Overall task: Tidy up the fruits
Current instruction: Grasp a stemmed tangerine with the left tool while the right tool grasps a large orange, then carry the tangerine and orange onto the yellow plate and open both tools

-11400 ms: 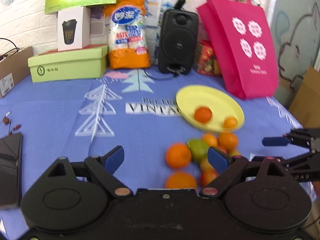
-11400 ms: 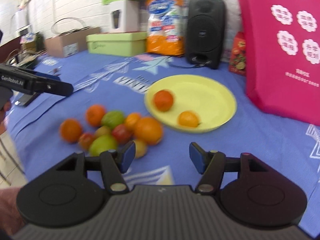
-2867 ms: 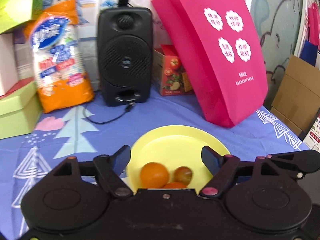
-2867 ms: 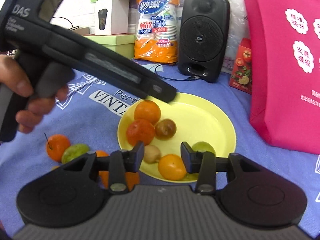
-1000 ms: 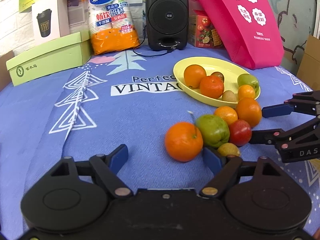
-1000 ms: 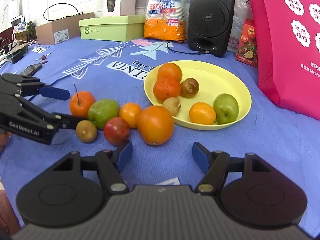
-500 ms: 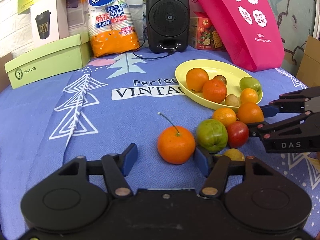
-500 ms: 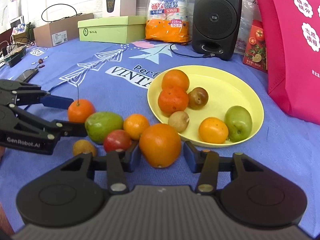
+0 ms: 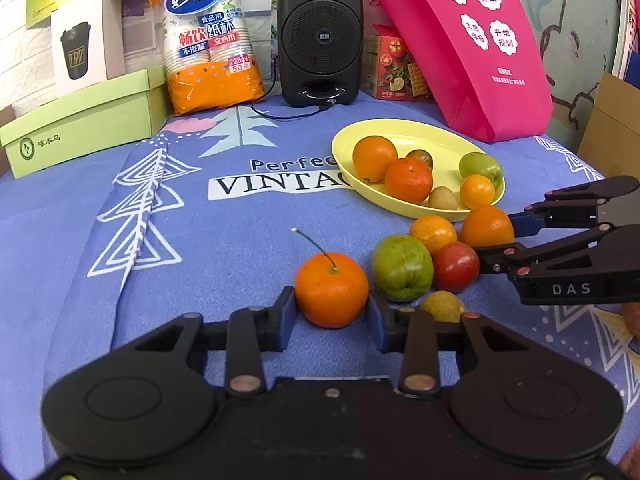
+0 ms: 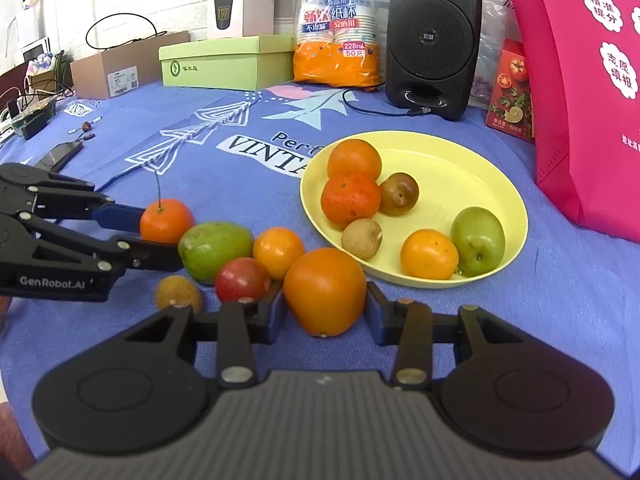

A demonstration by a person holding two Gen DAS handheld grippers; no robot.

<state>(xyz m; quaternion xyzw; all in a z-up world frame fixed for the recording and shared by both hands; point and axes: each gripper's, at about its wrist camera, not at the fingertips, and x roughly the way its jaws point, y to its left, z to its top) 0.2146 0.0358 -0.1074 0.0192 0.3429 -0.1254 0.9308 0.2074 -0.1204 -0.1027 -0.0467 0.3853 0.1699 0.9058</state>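
Each claw has just been closing: left claw (image 9: pixel 331 312) pinches the stemmed round orange (image 9: pixel 331 289), right claw (image 10: pixel 323 312) the larger orange (image 10: pixel 325 290), ready for lifting to the yellow plastic plate (image 10: pixel 480 160).

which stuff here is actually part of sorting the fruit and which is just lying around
Part of the job:
- yellow plate, holding six fruits
- stemmed orange in the left hand-held gripper
- large orange in the right hand-held gripper
- green fruit, red fruit, small orange, small brown fruit on the cloth

Lying about:
- black speaker
- pink bag
- paper cup pack
- green box
- phone
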